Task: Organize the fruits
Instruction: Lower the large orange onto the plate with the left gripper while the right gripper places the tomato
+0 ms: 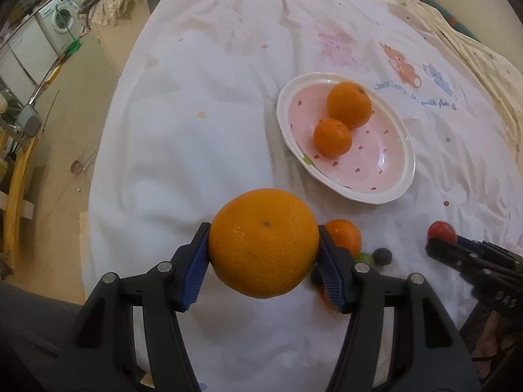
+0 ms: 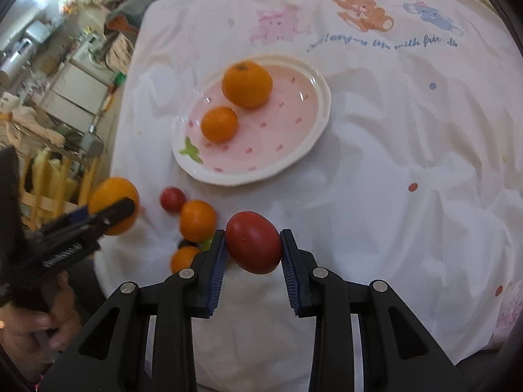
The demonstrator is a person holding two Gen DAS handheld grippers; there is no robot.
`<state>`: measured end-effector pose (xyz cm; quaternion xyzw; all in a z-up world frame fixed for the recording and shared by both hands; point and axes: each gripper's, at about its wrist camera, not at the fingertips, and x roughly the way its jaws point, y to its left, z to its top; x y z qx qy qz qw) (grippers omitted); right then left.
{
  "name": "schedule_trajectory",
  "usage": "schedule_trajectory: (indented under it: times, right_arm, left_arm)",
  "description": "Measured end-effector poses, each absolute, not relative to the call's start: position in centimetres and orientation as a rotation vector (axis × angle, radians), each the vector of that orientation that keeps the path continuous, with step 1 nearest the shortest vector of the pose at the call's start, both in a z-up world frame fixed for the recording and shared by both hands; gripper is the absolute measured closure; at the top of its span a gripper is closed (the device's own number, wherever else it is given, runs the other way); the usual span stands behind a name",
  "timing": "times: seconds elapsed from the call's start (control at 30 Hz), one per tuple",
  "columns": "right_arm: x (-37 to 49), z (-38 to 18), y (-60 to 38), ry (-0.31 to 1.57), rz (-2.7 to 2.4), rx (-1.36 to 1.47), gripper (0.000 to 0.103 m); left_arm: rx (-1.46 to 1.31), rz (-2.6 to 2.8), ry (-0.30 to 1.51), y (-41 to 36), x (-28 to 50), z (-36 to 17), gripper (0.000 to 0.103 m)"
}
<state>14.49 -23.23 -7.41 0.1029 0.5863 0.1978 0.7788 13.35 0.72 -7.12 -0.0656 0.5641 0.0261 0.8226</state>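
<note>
My left gripper [image 1: 264, 254] is shut on a large orange [image 1: 264, 241] and holds it above the white cloth, short of the pink plate [image 1: 385, 163]. The plate holds two oranges [image 1: 349, 104] [image 1: 332, 137]. My right gripper [image 2: 253, 248] is shut on a red tomato [image 2: 253, 241], also above the cloth near the plate [image 2: 278, 137]. On the cloth lie a small orange [image 2: 197, 220], a second red tomato [image 2: 172, 199], another small orange [image 2: 183, 258], a green grape [image 1: 363, 258] and a dark blue berry [image 1: 382, 256].
The table is covered by a white cloth [image 1: 202, 163] with cartoon prints. Its left edge drops to the floor, where a washing machine [image 1: 59, 19] and a wooden chair [image 1: 19, 176] stand. Folded fabric lies at the far right.
</note>
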Motion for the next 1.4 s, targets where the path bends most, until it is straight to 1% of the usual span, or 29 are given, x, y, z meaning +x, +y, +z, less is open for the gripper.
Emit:
schedule_trajectory:
  times: [0.3,0.57,0.73,0.87,1.2,1.4]
  right_arm:
    - [15.3,-4.6,-24.5,1.162,0.427,0.312,0.069]
    - [17.5,-1.5,-25.9,1.031,0.430,0.354,0.069]
    - [19.2,0.2,-26.6,0.933,0.413,0.369,0.069]
    - [21.0,0.0,-26.6,0.932,0.405,0.363,0.069]
    - [25.7,-2.1,-25.7,0.996,0.400,0.335,0.069]
    - [27.9,-3.7,-25.0,1.036,0.407,0.303,0.069]
  left_arm:
    - [-0.143,0.033,1.213,0.6,14.5,-5.6,0.046]
    - [-0.088,0.014,1.129,0.2,17.2,-1.3,0.046]
    - [-0.049,0.017,1.087,0.1,19.4,0.2,0.046]
    - [-0.026,0.017,1.081,-0.4,21.4,0.0,0.046]
    - [0.006,0.001,1.085,-2.0,25.2,-1.7,0.046]
    - [-0.023,0.028,1.083,-1.8,27.1,-3.4,0.045]
